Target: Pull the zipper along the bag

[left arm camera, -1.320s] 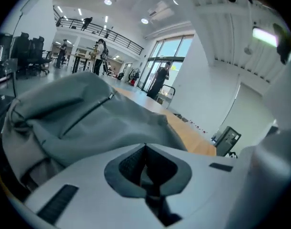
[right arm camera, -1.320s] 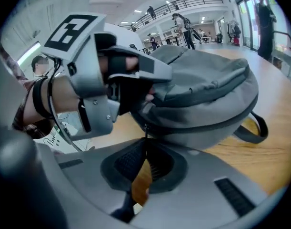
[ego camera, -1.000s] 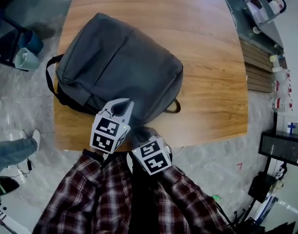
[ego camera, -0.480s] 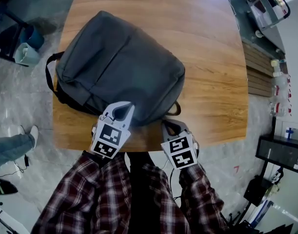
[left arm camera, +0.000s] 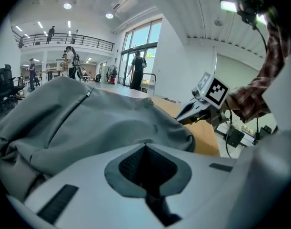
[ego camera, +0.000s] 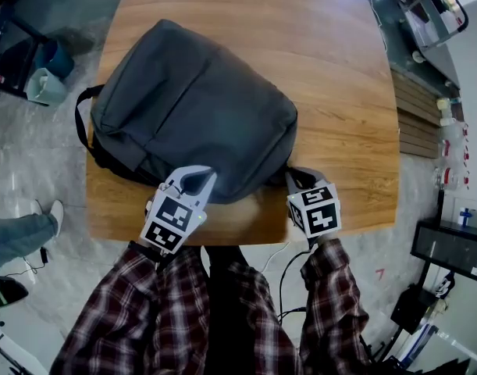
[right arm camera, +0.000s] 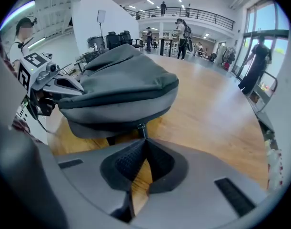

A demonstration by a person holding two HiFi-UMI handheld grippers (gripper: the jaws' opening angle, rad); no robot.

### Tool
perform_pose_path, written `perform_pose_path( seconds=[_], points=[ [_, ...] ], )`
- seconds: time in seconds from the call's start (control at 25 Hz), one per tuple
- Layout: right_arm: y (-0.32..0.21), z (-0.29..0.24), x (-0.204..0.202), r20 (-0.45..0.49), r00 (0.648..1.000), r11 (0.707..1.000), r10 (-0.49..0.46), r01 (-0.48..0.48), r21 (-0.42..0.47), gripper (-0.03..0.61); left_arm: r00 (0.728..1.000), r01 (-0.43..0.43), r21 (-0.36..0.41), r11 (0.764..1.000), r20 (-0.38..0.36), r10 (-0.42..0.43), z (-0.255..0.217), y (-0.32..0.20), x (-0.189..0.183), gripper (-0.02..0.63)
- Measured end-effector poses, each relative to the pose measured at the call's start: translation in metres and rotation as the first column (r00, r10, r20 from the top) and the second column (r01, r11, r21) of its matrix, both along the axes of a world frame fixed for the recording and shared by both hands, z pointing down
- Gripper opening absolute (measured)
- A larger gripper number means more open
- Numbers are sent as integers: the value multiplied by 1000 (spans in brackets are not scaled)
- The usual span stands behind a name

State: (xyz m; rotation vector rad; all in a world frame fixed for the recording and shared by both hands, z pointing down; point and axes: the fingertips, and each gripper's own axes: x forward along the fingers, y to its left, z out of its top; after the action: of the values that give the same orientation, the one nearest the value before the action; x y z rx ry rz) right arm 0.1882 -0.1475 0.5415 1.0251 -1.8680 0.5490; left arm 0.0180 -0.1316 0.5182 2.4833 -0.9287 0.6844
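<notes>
A grey backpack [ego camera: 191,108] lies flat on the wooden table [ego camera: 339,131]. My left gripper [ego camera: 197,175] is at the bag's near edge. In the left gripper view its jaws are shut [left arm camera: 145,147], with the tips pressed into the grey fabric [left arm camera: 88,123]. My right gripper [ego camera: 294,180] sits at the bag's near right corner. In the right gripper view its jaws are shut [right arm camera: 144,140], and the small metal zipper pull [right arm camera: 141,127] sticks up from the tips, under the bag's dark zipper seam [right arm camera: 121,89].
The table's front edge [ego camera: 246,237] runs just below both grippers. Black shoulder straps [ego camera: 80,127] hang off the table's left side. A teal bin [ego camera: 47,87] and a person's leg [ego camera: 19,237] are on the floor at left. Shelving [ego camera: 449,139] stands at right.
My right gripper has moved from close to my body out and to the right, up to the bag's near right corner. The left gripper and the backpack have barely moved.
</notes>
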Motion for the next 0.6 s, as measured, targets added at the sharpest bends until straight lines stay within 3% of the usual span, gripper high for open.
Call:
perform_pose_path(
  seconds=[0.16,0.4,0.48,0.6],
  points=[
    [17,-2,-2,40,998,999,42,-41,-14,11,999,-32,11,999,-4,33,-2,4,-2,9],
    [62,1,-12,122,984,990,131,-124,-68,11,983,-158,15,987,92,156,5,-4,-2,10],
    [76,1,-29,167,975,987,146,-132,-90,11,984,-119,-8,993,133,119,1,-16,-14,11],
    [94,2,-64,247,958,986,144,-117,-120,11,991,104,-15,994,86,-102,-28,-44,-44,11]
  ],
)
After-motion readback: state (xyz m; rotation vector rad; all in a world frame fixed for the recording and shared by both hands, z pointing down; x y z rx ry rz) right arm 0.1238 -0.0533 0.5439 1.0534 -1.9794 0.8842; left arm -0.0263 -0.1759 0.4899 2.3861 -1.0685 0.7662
